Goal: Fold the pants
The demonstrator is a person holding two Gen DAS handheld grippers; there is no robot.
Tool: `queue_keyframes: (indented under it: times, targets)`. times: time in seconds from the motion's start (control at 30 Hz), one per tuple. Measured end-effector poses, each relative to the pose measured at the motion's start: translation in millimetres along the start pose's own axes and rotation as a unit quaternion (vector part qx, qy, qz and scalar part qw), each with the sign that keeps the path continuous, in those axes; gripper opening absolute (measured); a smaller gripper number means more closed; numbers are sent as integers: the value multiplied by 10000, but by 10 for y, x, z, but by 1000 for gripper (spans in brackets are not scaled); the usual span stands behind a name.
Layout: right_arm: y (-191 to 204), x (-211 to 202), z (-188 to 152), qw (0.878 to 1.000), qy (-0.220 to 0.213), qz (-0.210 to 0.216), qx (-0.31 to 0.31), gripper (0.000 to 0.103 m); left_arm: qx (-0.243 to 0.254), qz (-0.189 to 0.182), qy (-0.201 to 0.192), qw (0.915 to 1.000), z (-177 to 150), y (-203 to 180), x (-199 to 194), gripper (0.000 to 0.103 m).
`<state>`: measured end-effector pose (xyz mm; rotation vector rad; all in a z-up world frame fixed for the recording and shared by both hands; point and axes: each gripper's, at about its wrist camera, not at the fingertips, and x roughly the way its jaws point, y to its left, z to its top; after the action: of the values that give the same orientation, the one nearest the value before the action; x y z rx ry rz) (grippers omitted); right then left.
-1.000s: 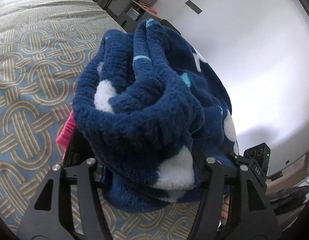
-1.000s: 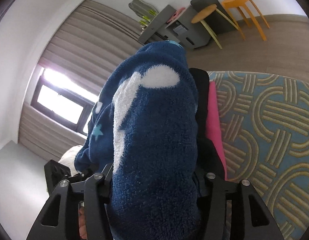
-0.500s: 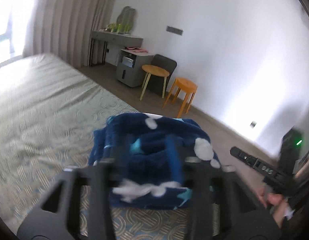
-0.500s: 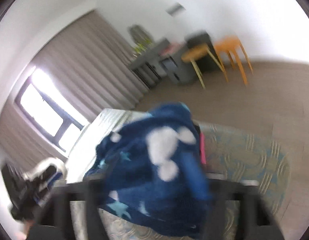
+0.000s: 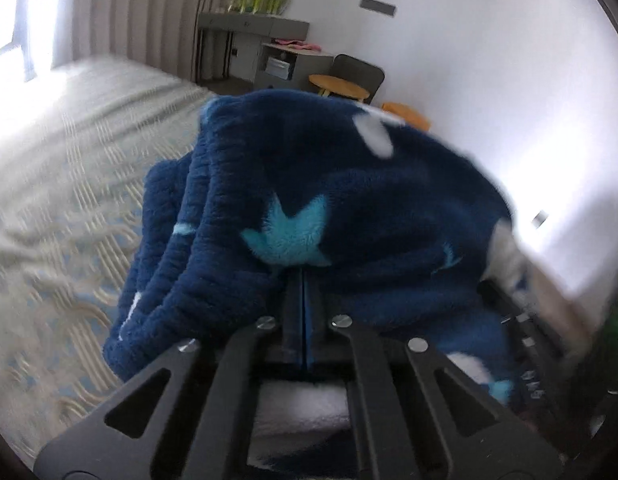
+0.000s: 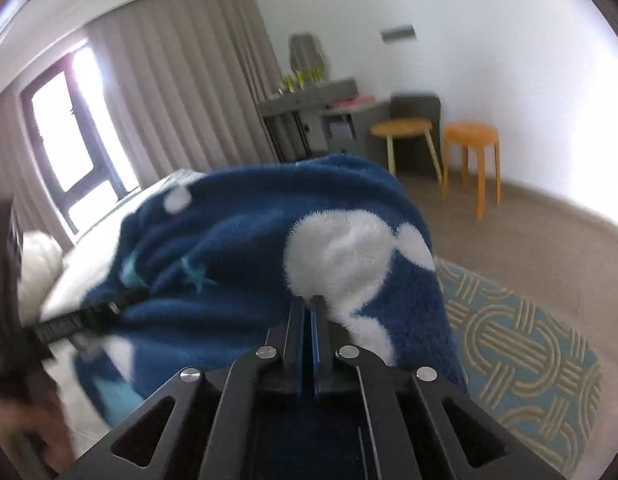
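Observation:
The pants [image 5: 309,200] are dark blue fleece with white patches and light blue stars, bunched in a thick folded bundle on the patterned bedspread [image 5: 61,208]. My left gripper [image 5: 305,280] is shut, its jaws pressed together against the bundle's near edge under a light blue star. My right gripper [image 6: 307,304] is shut too, its jaws together at the edge of the pants [image 6: 269,240] below a white patch. Whether fabric sits between either pair of jaws is hidden. The left gripper's body shows at the left of the right wrist view.
The bed's edge and the wood floor [image 6: 529,232] lie to the right. A round wooden side table [image 6: 405,128], an orange stool [image 6: 471,136], a dark chair and a grey desk [image 6: 305,100] stand against the far wall. Curtains and a bright window [image 6: 69,136] are at the left.
Both grippers were open around the held-up bundle. The pants came down onto the bed, both grippers pulled back, then closed, and they now sit shut against the bundle's near edge.

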<state>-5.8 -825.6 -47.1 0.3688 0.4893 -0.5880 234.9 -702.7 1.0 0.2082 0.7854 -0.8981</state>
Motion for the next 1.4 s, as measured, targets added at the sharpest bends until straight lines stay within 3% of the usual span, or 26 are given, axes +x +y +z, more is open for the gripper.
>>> queue_keyframes:
  times: [0.07, 0.17, 0.23, 0.4, 0.43, 0.5, 0.53, 0.57, 0.6, 0.63, 0.67, 0.73, 0.77, 0.97, 1.1, 1.17, 1.3, 1.4]
  targets:
    - [66, -16, -46, 9998, -102, -180, -56, 0, 38, 75, -76, 9999, -25, -12, 31, 4]
    - [-49, 51, -61, 9992, 10, 97, 380, 0, -344, -188, -113, 9992, -60, 95, 64, 4]
    - [-88, 64, -66, 9985, 45, 204, 501, 0, -356, -156, -129, 9992, -76, 86, 61, 4]
    - [-13, 49, 2, 9993, 201, -76, 310, 0, -575, -144, 195, 9981, -3, 55, -161, 3]
    - [23, 26, 55, 9991, 319, -130, 257, 0, -678, -194, 295, 9971, 20, 46, -255, 7]
    - [64, -69, 164, 9979, 569, -71, 296, 5, -732, -234, 363, 9964, 40, 12, -514, 32]
    - [71, -173, 217, 9964, 744, -48, 400, 11, -735, -232, 337, 9965, 31, -14, -670, 69]
    - [74, -295, 248, 9950, 827, 21, 563, 16, -695, -123, 172, 9974, 12, -54, -881, 95]
    - [73, -443, 275, 9937, 844, 88, 738, 27, -599, -11, -156, 9981, -24, -103, -1132, 98]
    - [82, -639, 292, 9929, 791, 104, 884, 41, -429, 4, -451, 9981, -68, -165, -1379, 98]
    - [116, -891, 302, 9933, 648, 61, 952, 49, -295, -28, -584, 9979, -100, -210, -1535, 98]
    - [208, -1277, 294, 9948, 432, 14, 921, 78, 13, -58, -797, 9968, -193, -331, -1931, 98]
    - [265, -1467, 279, 9956, 350, 63, 871, 81, 80, -55, -875, 9961, -229, -346, -2068, 99]
    - [604, -2391, 152, 9978, 284, 170, 568, 84, -61, -358, -1132, 9929, -511, -272, -2908, 102]
    - [826, -2855, 32, 9995, 164, 58, 277, 96, 12, -372, -1203, 9920, -778, -234, -3328, 102]
    - [935, -3048, -54, 9999, 94, -39, 103, 102, 73, -372, -1196, 9921, -891, -220, -3442, 102]
    - [1071, -3363, -235, 9998, 3, -185, 7, 102, -97, -427, -1029, 9937, -1049, -106, -3604, 102]
    - [1073, -3516, -367, 9995, 91, -247, 193, 102, -73, -216, -1083, 9939, -1188, -75, -3708, 102]
